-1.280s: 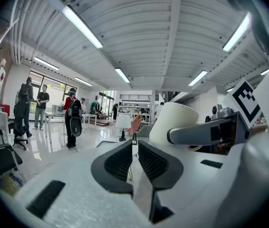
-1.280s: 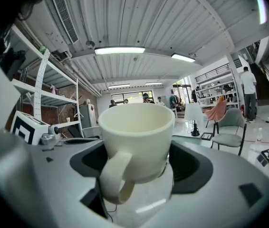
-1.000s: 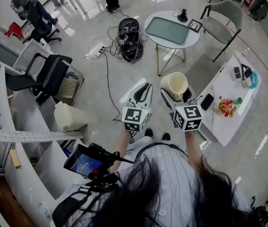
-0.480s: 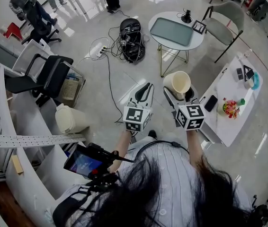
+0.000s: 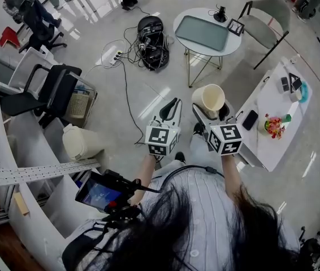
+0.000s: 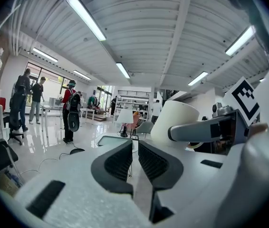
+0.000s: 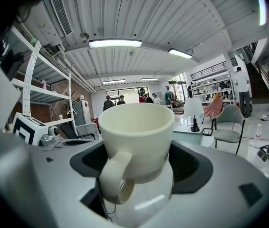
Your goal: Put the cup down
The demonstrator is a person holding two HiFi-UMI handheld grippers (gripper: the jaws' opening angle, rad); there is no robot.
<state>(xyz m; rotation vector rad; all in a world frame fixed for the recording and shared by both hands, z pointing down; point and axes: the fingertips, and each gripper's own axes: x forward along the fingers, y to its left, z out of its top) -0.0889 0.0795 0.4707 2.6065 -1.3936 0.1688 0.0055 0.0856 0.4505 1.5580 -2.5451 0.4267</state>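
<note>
Bare floor (image 5: 148,97) ahead, free; round table (image 5: 230,44) beyond; white table (image 5: 267,100) close beside right tool (image 5: 212,110).

The round table (image 5: 189,45) stands ahead on the floor and bears a tray (image 5: 202,34), with a small stand (image 5: 220,16) at its far edge. Right of the round table sits a chair (image 5: 267,18); left of it lies a heap of cables (image 5: 151,35). Nearer than the round table, the cup (image 5: 208,97) sits between the jaws of the right gripper (image 5: 211,113), and the left gripper (image 5: 173,105) is just left of it. Nearer and right of the round table is a long table (image 5: 270,97); far left of it, an office chair (image 5: 50,89).
</note>
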